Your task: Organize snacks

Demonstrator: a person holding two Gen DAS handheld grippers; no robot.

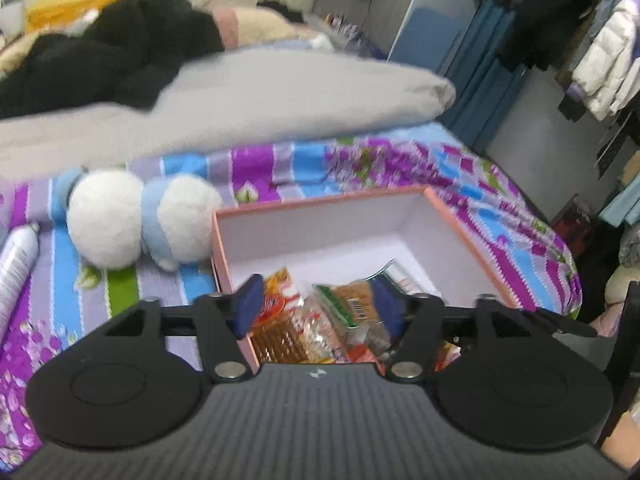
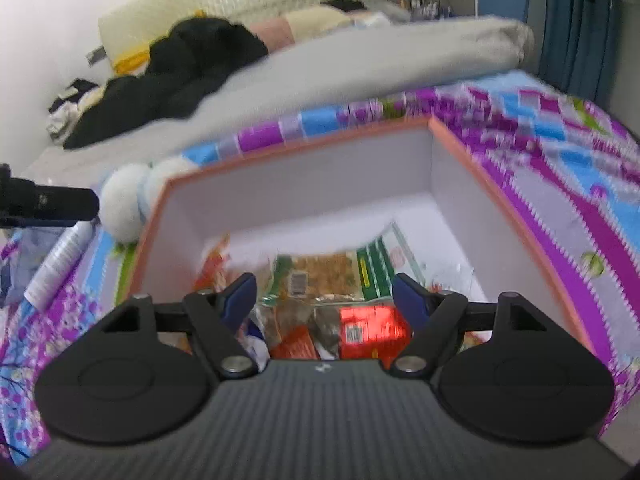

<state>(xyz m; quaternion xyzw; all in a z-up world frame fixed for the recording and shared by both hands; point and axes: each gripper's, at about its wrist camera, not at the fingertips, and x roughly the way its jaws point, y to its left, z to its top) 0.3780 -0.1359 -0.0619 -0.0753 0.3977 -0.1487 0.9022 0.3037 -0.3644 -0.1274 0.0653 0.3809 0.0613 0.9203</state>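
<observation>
Both your grippers, left gripper (image 1: 318,306) and right gripper (image 2: 324,298), hover with jaws spread, holding nothing. Just below them, snack packets (image 2: 320,276) lie in the pink box (image 1: 320,204) on the bed (image 1: 480,184).

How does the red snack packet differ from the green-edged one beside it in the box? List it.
The red snack packet is opaque and lies nearest the camera; the green-edged packet has a clear window showing brown snacks and lies further in. Both lie flat inside the pink box, barcodes facing up.
</observation>
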